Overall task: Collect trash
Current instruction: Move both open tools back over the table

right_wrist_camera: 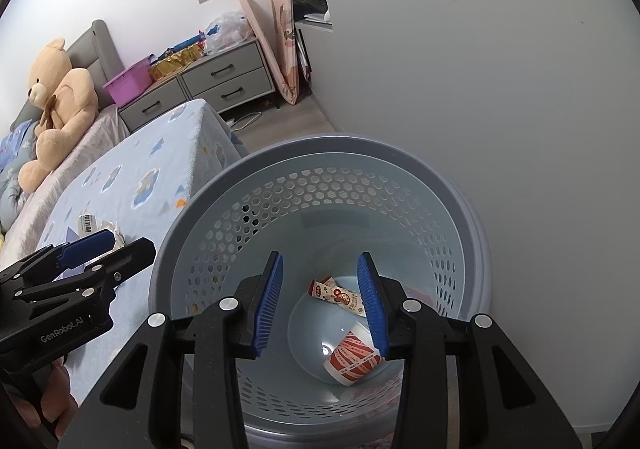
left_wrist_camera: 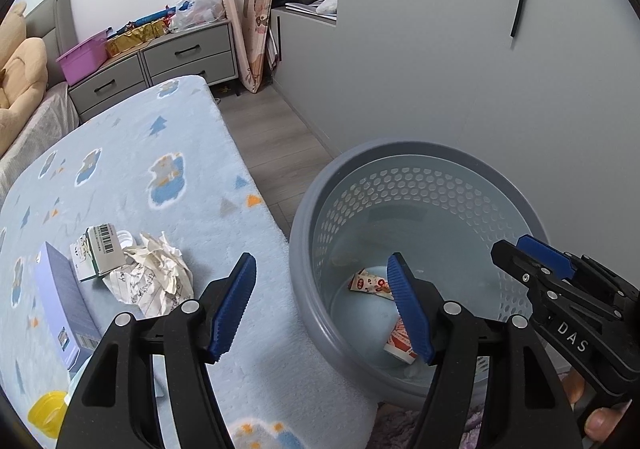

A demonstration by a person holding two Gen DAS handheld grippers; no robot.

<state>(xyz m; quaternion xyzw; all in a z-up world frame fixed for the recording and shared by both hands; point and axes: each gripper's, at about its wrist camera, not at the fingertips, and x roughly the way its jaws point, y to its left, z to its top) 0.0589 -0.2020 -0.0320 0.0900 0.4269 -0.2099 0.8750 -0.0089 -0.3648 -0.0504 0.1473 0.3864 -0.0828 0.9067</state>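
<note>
Right gripper (right_wrist_camera: 320, 301), jaws parted and empty over the bin (right_wrist_camera: 460, 185) holding a paper cup (right_wrist_camera: 352, 359), and open left gripper (left_wrist_camera: 320, 301) beside crumpled paper (left_wrist_camera: 154, 275) on the blanket (left_wrist_camera: 160, 153): probably light, crushable, best pinched across its bulk.

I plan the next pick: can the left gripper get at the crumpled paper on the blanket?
Probably yes. The left gripper is open and empty, and the crumpled paper lies uncovered beside a small carton.
</note>
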